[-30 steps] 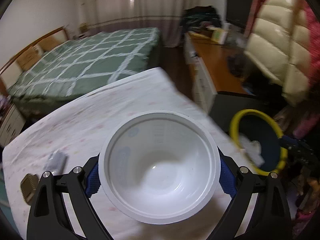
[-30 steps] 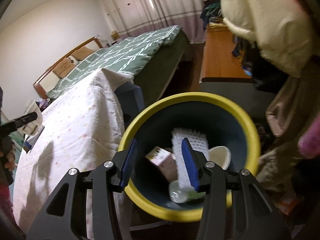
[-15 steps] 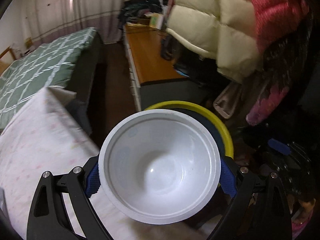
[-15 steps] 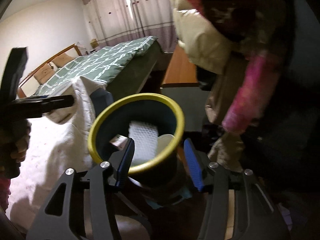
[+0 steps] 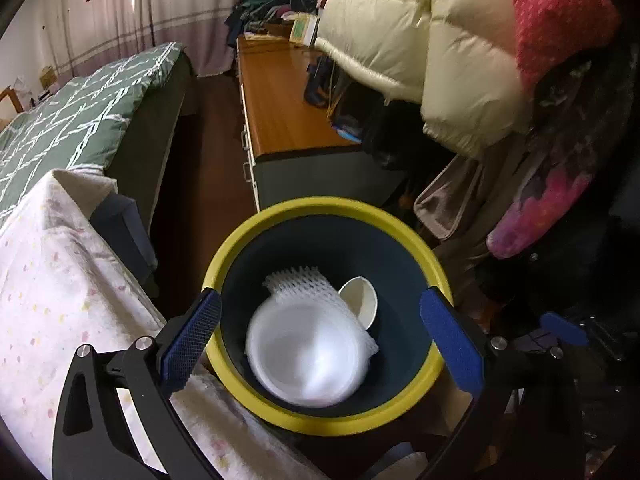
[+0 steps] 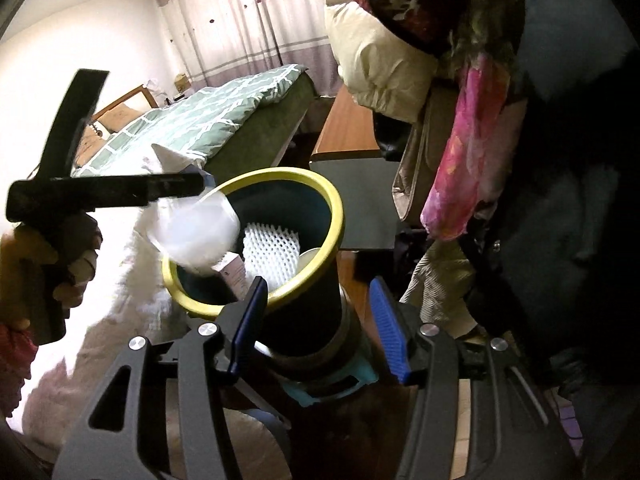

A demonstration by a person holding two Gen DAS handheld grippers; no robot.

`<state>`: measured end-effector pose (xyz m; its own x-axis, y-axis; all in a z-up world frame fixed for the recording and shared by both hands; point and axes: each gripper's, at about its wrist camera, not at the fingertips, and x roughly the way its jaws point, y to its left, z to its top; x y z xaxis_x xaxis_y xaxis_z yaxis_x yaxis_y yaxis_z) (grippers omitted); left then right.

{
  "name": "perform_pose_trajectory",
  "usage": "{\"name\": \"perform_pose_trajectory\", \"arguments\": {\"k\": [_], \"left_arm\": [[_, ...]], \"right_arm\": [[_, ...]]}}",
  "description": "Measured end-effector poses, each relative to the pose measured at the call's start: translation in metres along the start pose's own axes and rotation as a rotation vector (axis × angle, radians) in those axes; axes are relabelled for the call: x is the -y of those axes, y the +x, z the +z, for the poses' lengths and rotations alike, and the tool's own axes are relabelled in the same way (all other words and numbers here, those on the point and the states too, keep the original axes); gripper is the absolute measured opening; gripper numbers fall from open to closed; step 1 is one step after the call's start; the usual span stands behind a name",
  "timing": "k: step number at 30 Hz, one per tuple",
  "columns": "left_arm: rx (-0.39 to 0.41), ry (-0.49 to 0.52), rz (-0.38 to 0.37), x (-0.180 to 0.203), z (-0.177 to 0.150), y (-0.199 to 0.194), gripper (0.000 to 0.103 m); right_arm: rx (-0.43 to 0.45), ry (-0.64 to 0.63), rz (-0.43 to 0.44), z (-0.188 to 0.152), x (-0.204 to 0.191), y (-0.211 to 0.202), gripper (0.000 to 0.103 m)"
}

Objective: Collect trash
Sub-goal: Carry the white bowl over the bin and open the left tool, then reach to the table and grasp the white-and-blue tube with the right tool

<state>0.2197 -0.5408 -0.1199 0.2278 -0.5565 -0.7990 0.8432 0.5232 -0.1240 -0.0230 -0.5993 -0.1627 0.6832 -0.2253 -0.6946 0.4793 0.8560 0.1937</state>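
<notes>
A dark bin with a yellow rim (image 5: 328, 205) stands beside the table. My left gripper (image 5: 320, 296) hangs right above its mouth, jaws opening wide with nothing between the pads. The white plastic bowl (image 5: 304, 356) has left them and shows blurred inside the bin, on a white foam net (image 5: 300, 284) and beside a paper cup (image 5: 360, 300). From the right wrist view the bowl (image 6: 196, 236) is a blur at the bin's rim (image 6: 336, 208), under the left gripper's finger (image 6: 160, 188). My right gripper (image 6: 318, 286) is open and empty, drawn back beside the bin's wall.
A table with a white flowered cloth (image 5: 48, 300) touches the bin's left side. Behind are a green checked bed (image 5: 60, 120) and a low wooden cabinet (image 5: 280, 108). Puffy jackets and scarves (image 5: 420, 40) hang close on the right. A small box (image 6: 234, 272) lies in the bin.
My left gripper carried the bowl from over the table to above the bin and let it go; the bowl drops in. My right gripper backed away from the bin's mouth.
</notes>
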Motion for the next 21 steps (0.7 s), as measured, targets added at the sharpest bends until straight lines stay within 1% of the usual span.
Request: {"name": "perform_pose_trajectory", "arguments": {"k": [6,10,13,15,19,21], "left_arm": [[0.061,-0.017,-0.011,-0.014,-0.001,-0.039,0.098],[0.113,-0.069,0.006,-0.044,-0.017,-0.08,0.098],[0.153,-0.124,0.037,-0.074,-0.038,-0.113,0.098],[0.181,-0.163,0.071,-0.096,-0.057,-0.137,0.098],[0.242,-0.247,0.167,-0.14,-0.102,-0.186,0.098],[0.272,-0.309,0.228,-0.169,-0.133,-0.214,0.098]], "right_arm": [[0.004,-0.018,0.012,0.001,-0.011,-0.004,0.051],[-0.007,-0.05,0.01,0.0,-0.023,-0.003,0.055],[-0.023,-0.074,0.026,0.001,-0.035,0.002,0.055],[-0.034,-0.102,0.042,0.003,-0.049,0.006,0.055],[-0.056,-0.162,0.088,0.009,-0.081,0.015,0.055],[-0.067,-0.195,0.119,0.014,-0.103,0.02,0.055]]}}
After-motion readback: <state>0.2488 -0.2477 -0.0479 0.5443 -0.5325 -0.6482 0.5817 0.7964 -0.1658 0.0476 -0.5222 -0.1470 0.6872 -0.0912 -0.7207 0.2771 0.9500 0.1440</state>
